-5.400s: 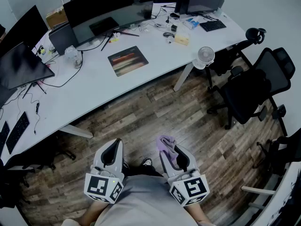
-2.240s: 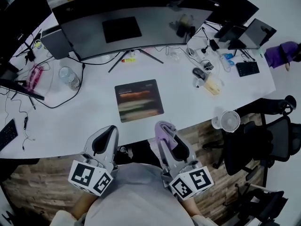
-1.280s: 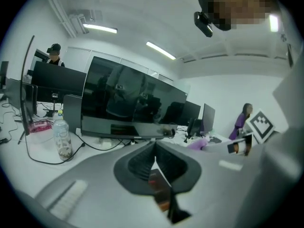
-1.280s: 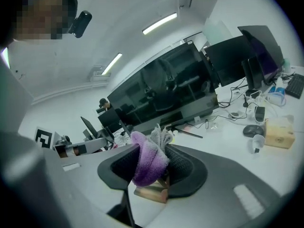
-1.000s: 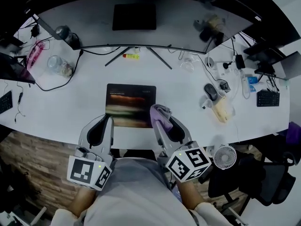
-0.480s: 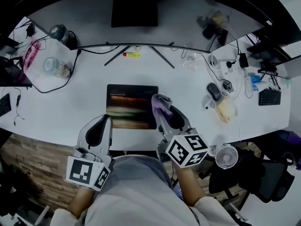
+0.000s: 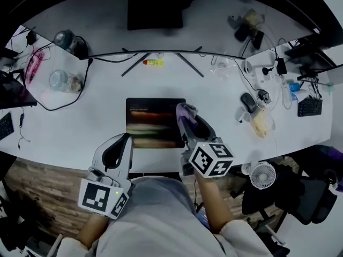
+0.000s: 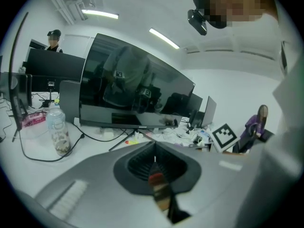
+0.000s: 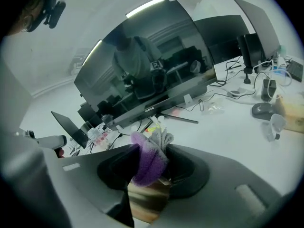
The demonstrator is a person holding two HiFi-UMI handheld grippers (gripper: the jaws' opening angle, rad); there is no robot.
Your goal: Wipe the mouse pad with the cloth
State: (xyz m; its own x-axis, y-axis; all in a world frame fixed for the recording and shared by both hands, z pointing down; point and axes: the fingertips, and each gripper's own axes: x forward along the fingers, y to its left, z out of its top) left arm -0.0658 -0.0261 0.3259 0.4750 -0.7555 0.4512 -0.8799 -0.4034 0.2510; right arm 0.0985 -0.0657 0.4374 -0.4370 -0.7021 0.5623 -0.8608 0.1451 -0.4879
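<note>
- The left gripper (image 7: 122,139) hangs at the white desk's (image 7: 64,138) front edge, jaws pressed together with nothing between them, just left of the mouse pad's near corner.
- The right gripper (image 7: 187,115) is clamped on a bunched purple-and-grey cloth (image 7: 186,110). The cloth juts past the jaw tips, pointing away from the person toward the monitor.
- The cloth is over the right edge of the mouse pad (image 7: 151,122); contact cannot be judged.
- The dark rectangular pad lies flat, long axis left to right. Its right margin is hidden behind the gripper.
- Farther off: a computer mouse (image 7: 247,101), a clear bottle (image 7: 64,81), and the curved monitor (image 7: 155,15), cut off at the top.
</note>
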